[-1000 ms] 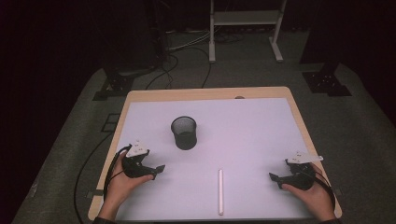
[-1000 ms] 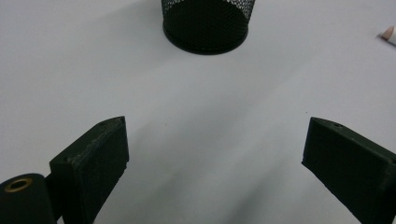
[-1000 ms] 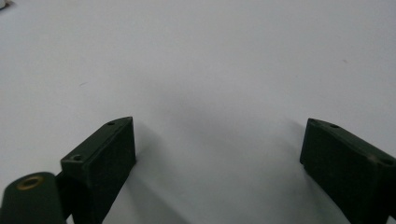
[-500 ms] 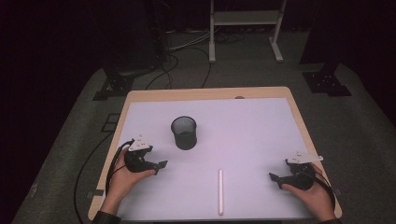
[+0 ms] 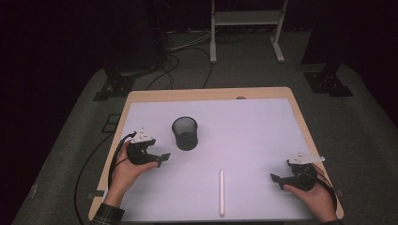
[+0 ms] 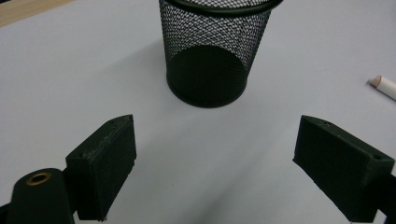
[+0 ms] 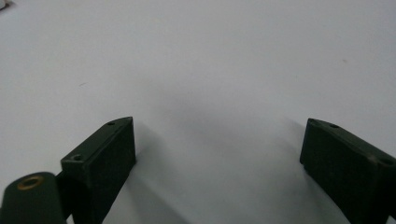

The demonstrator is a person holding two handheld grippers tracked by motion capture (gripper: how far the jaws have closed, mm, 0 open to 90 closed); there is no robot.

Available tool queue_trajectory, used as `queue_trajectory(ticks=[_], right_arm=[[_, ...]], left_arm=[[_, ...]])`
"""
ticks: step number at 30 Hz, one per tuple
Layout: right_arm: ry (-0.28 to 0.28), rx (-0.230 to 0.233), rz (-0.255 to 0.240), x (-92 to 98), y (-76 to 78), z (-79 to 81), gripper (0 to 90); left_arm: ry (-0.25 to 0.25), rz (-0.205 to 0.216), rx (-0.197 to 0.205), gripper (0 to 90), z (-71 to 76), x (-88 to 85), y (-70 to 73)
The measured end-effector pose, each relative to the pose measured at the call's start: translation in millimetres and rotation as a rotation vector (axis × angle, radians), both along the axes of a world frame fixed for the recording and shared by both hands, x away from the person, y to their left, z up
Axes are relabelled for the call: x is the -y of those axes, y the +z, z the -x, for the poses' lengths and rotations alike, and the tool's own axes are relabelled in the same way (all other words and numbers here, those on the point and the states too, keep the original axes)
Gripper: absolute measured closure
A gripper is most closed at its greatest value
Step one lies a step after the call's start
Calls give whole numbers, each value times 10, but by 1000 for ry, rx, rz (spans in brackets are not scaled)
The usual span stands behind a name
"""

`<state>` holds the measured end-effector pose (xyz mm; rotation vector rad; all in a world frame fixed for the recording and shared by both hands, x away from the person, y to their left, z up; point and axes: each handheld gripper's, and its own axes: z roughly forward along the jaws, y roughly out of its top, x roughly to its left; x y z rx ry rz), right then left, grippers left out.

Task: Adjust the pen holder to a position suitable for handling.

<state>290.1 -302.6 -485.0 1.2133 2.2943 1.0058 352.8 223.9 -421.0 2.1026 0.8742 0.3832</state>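
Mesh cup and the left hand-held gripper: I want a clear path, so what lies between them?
Nothing. In the left gripper view only bare white table lies between the open left hand-held gripper and the mesh cup; the white stick lies off to the side.

Left gripper at the frame's lower left, jaws wide but just closing slightly, nothing between them; right gripper at lower right, jaws apart.

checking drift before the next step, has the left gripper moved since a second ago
Yes. In the high view the left gripper has moved up the picture, toward the mesh cup, which stayed put; nothing sits between its jaws.
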Motion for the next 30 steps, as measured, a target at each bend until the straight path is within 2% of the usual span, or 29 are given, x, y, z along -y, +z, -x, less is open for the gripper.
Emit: queue_trajectory(ticks=[7,12,15,20,30], right_arm=[[0,0,1,0,0,1,94],[1,0,1,0,0,1,94],[1,0,2,0,0,1,94],[0,0,1,0,-1,1,94],[0,0,1,-1,-1,2,94]], left_arm=[[-9,-10,0,132,-58,32,68],[-7,13,-8,142,-123,48,120],[-4,8,-13,144,-156,56,143],[-2,23,-2,165,-203,79,203],[1,19,3,170,-305,148,326]])
